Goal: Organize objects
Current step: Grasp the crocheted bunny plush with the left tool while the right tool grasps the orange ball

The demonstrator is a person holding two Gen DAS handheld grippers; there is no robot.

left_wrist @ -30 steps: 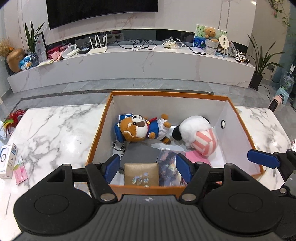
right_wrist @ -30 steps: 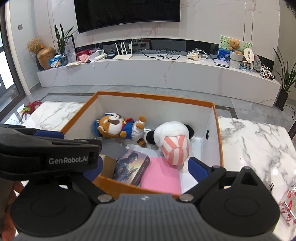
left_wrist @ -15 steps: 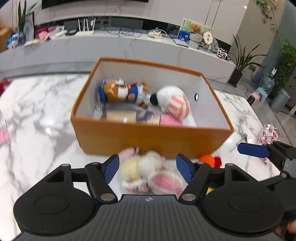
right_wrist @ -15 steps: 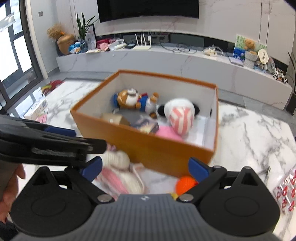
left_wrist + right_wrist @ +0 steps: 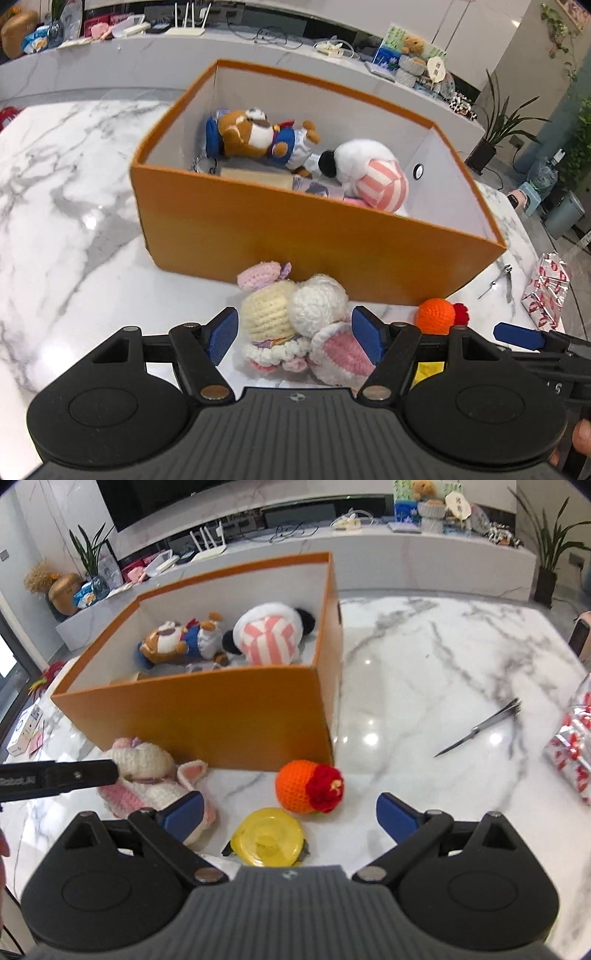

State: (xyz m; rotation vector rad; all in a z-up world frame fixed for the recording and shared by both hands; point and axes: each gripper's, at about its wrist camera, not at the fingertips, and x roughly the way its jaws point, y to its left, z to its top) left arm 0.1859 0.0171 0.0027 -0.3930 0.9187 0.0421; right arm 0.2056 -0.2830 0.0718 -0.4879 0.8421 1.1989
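Note:
An orange box (image 5: 280, 236) (image 5: 207, 716) stands on the marble table and holds a brown bear plush (image 5: 255, 134) (image 5: 173, 646), a white plush with pink stripes (image 5: 369, 173) (image 5: 269, 635) and flat items. A crocheted pink and cream bunny (image 5: 303, 325) (image 5: 147, 779) lies in front of the box. My left gripper (image 5: 295, 336) is open, its pads on either side of the bunny. My right gripper (image 5: 290, 810) is open above a yellow lid (image 5: 267, 838), near an orange crocheted ball (image 5: 306, 786) (image 5: 436, 315).
Metal scissors (image 5: 480, 731) (image 5: 496, 280) lie on the table to the right of the box. A red-patterned wrapped packet (image 5: 572, 753) (image 5: 546, 291) sits at the right edge. A small white carton (image 5: 24, 731) lies far left. A long shelf with clutter (image 5: 258, 37) runs behind.
Both grippers have pulled back from over the box and dropped low in front of it. The left gripper now straddles the bunny; the right one hangs over the yellow lid and orange ball.

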